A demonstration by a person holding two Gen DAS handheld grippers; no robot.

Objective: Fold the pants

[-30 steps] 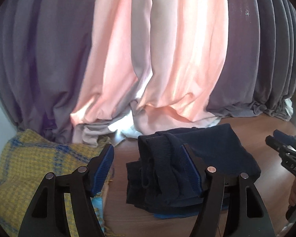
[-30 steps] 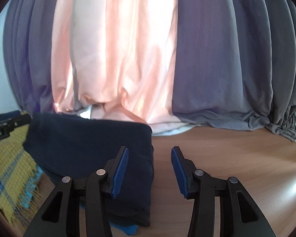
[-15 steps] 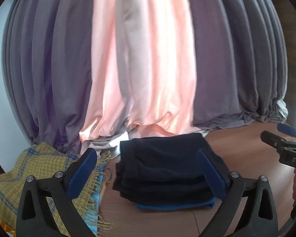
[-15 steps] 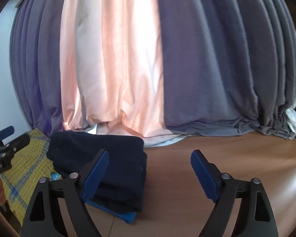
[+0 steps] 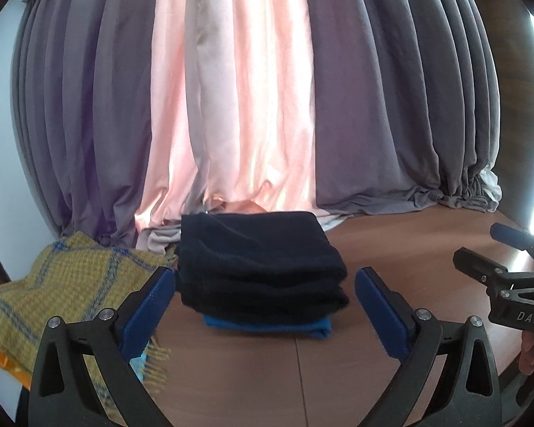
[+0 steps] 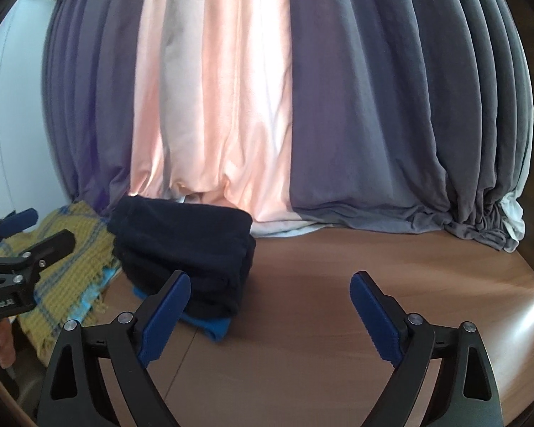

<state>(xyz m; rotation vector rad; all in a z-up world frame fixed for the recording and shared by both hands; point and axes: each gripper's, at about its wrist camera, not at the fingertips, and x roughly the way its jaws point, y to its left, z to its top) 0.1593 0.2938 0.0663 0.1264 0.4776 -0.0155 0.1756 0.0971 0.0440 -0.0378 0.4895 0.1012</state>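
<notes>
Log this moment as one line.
pants: folded, on table | left gripper: open, empty | right gripper: opening, empty

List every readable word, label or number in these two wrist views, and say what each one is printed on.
"DAS": white letters on the black body of the right gripper, at the right edge of the left wrist view.
White print on the black body of the left gripper, at the left edge of the right wrist view: cut off and too blurred to read.
Nothing else carries text.
</notes>
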